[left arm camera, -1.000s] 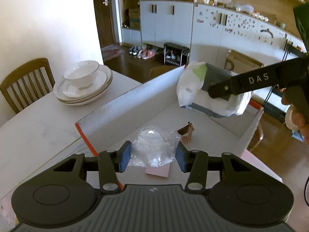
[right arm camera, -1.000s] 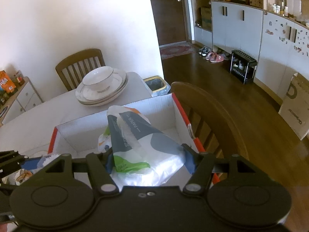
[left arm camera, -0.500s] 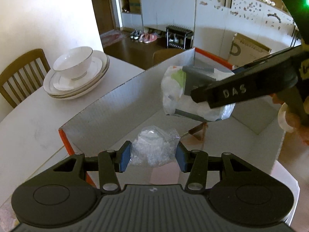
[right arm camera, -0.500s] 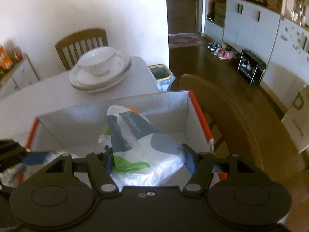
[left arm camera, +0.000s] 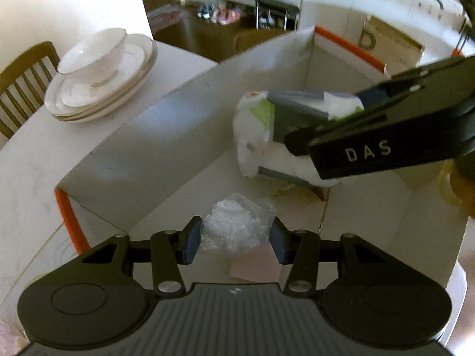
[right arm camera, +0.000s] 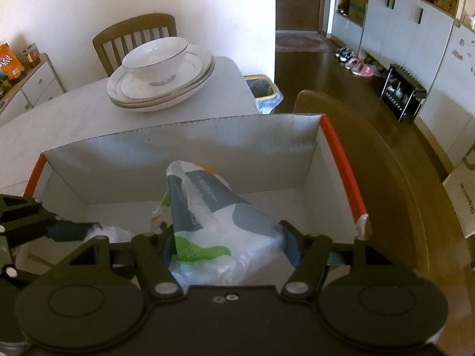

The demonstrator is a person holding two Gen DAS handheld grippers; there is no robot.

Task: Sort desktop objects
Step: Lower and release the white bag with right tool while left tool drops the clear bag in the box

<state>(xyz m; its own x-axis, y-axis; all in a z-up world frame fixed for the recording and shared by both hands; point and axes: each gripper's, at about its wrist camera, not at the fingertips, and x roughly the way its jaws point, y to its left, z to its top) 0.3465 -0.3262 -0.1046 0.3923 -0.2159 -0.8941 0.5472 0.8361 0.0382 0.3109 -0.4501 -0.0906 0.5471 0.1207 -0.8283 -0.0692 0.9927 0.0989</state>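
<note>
White letters "DAS" are showing on the side of the right tongs (left arm camera: 350, 124) as they cross the left wrist view. On the tissue pack (right arm camera: 213, 222) the grey band is carrying writing that reads roughly "PAPER", with more letters below too folded to read. Far left in the right wrist view, an orange box (right arm camera: 9, 60) on a cabinet is bearing letters that cannot be made out.

The right tongs (right arm camera: 227, 244) are clamping the tissue pack between their pads, and the pack is hanging above the inside of the cardboard box (right arm camera: 184, 154), near its far orange-edged corner. Its long axis is running forward from the tongs toward the far box wall, the narrow end pointing away and slightly up.

The left tongs (left arm camera: 236, 240) are pinching a clear plastic bag (left arm camera: 237, 225) of small white pieces, both pads pressing its sides, low over the box floor. The bag is bulging forward past the fingertips. A pink paper (left arm camera: 255, 264) is lying on the box floor just below it.

The box is sitting on the white counter (right arm camera: 74, 118), with a bowl (right arm camera: 154, 59) on stacked plates (right arm camera: 166, 89) beyond it.
</note>
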